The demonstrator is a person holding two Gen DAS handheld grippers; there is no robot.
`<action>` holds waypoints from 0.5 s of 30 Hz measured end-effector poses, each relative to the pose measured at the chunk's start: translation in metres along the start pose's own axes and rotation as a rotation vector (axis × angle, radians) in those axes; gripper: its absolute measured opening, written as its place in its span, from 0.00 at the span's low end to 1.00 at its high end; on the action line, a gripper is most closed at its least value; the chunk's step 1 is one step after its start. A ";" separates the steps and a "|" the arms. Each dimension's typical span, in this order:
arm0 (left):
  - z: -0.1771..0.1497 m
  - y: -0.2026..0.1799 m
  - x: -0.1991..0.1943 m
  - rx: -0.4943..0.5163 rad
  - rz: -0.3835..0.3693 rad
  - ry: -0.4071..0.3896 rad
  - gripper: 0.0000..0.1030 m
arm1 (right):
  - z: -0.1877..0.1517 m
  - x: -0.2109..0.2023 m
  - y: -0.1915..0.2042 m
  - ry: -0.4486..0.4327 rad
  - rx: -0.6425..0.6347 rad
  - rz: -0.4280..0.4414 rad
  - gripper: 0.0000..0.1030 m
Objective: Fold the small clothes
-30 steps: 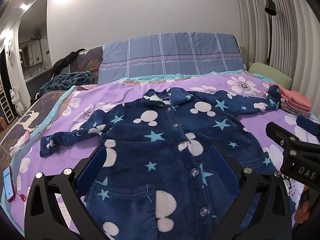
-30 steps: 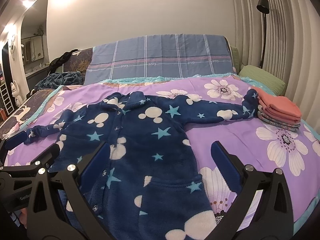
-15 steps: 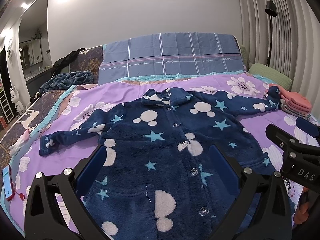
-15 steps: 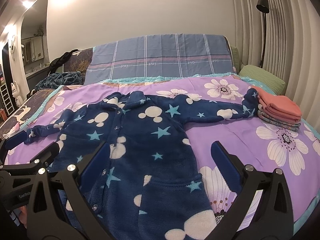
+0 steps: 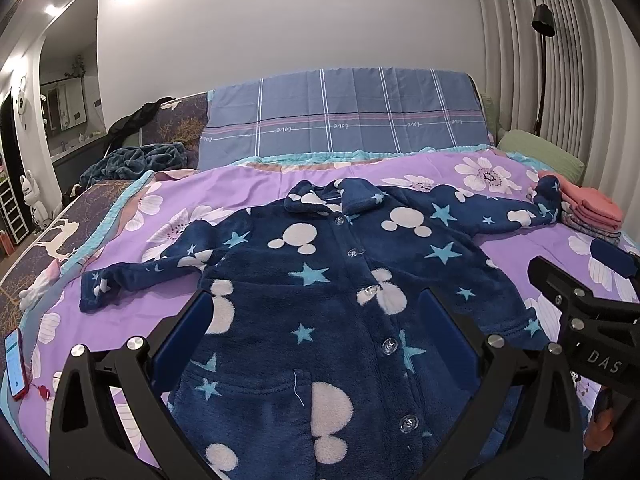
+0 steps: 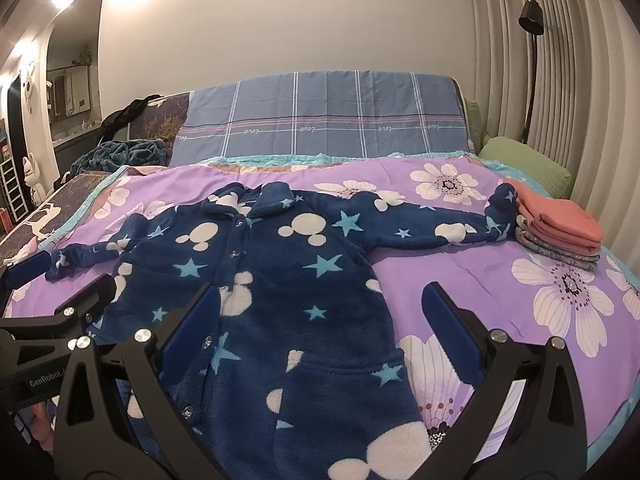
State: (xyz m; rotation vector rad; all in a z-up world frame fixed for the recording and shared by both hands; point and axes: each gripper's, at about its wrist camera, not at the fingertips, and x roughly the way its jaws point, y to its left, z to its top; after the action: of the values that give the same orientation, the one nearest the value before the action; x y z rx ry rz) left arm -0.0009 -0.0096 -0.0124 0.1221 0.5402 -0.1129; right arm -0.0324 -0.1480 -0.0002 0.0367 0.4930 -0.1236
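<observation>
Lying buttoned and spread flat on the purple floral bed [image 5: 248,192], the navy star-print robe [image 5: 340,280] sits under the left gripper [image 5: 316,340], jaws spread. Purple sheet lies bare beside its hem under the right gripper [image 6: 320,328], also spread and marked "DAS"; the left reads "GenRobot". Far right, the sleeve cuff touches a folded pink stack [image 6: 560,224].
</observation>
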 end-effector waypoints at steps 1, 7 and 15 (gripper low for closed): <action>0.000 0.001 0.000 0.000 0.000 0.001 0.99 | 0.000 0.000 0.000 -0.001 0.000 -0.001 0.98; 0.001 0.001 -0.001 -0.003 0.001 -0.001 0.99 | 0.001 0.000 0.000 -0.004 -0.003 -0.003 0.98; 0.002 0.003 -0.001 -0.004 0.000 -0.002 0.99 | 0.002 -0.001 -0.001 -0.008 -0.008 -0.007 0.98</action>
State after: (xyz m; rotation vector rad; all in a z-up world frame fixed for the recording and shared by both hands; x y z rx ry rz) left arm -0.0003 -0.0071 -0.0098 0.1178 0.5386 -0.1116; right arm -0.0320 -0.1488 0.0021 0.0262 0.4855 -0.1289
